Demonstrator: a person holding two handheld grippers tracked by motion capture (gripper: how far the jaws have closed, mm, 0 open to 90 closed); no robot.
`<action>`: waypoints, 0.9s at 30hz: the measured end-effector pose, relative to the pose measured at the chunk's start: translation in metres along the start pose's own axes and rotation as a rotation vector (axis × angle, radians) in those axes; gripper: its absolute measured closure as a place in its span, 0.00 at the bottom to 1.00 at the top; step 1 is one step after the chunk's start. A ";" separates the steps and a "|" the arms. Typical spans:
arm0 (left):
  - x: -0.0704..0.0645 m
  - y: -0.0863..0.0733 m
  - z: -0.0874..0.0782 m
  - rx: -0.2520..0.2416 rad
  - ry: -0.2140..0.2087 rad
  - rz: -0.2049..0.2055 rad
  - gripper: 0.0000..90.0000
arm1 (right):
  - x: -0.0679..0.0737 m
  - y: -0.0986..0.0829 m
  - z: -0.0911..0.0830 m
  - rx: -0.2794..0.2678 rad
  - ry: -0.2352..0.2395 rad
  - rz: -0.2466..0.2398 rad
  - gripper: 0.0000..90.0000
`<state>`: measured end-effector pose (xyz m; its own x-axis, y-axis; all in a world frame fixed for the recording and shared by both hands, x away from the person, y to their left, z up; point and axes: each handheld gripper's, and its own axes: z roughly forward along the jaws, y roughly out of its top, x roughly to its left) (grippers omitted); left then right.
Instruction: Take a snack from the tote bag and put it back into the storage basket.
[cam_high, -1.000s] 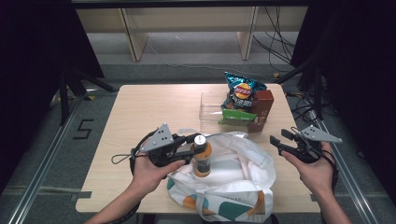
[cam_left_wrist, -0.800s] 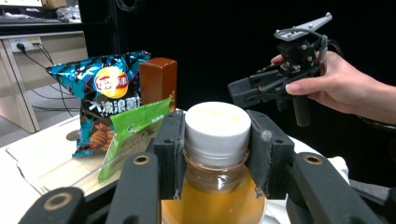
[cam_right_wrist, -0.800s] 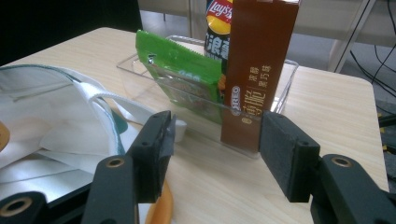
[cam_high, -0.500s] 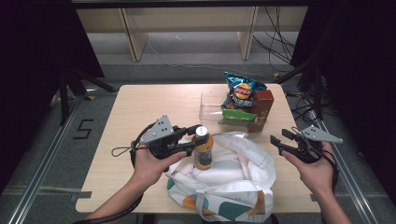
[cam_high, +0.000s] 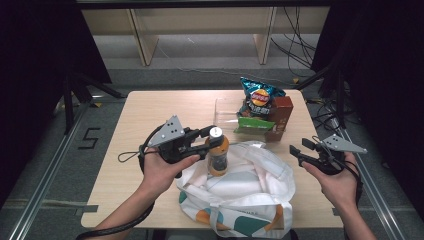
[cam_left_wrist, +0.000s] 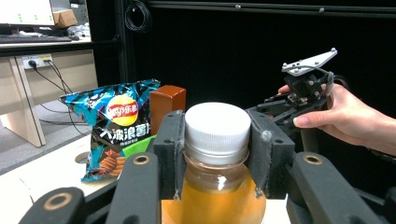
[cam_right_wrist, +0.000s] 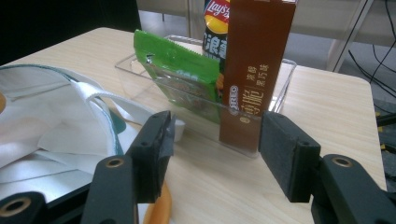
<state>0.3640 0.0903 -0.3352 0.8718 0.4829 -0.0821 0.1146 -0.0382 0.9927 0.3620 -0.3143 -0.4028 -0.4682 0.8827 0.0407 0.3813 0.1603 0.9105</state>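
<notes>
A bottle (cam_high: 218, 156) of orange drink with a white cap (cam_left_wrist: 215, 125) hangs upright over the open mouth of a white tote bag (cam_high: 250, 192). My left gripper (cam_high: 215, 139) is shut on the bottle's neck just under the cap, and its pads (cam_left_wrist: 170, 149) press in from both sides. At the bag's right side, my right gripper (cam_high: 299, 150) is held open above the table with nothing between its jaws. In the right gripper view, my right gripper (cam_right_wrist: 215, 149) faces the brown box (cam_right_wrist: 254, 70).
A clear tray (cam_high: 225, 107) at the table's back right holds a blue chips bag (cam_high: 259, 97), a green packet (cam_high: 252, 125) and the tall brown box (cam_high: 281, 117). The tote bag covers the front middle of the table (cam_high: 150, 115).
My left gripper has raised the bottle a little out of the bag and tipped it more upright. The right gripper has stayed where it was.
</notes>
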 end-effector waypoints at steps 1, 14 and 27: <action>0.000 0.001 0.000 -0.001 0.001 0.000 0.66 | 0.000 0.000 0.000 0.000 0.000 0.002 0.50; 0.003 0.014 0.003 -0.026 0.008 0.000 0.66 | 0.000 0.000 0.001 0.006 0.001 0.005 0.50; 0.009 0.021 0.007 -0.046 0.013 -0.002 0.66 | 0.000 -0.002 0.002 0.000 0.003 0.004 0.50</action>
<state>0.3777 0.0873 -0.3156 0.8654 0.4941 -0.0832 0.0942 0.0028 0.9956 0.3631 -0.3133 -0.4052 -0.4686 0.8822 0.0456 0.3834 0.1566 0.9102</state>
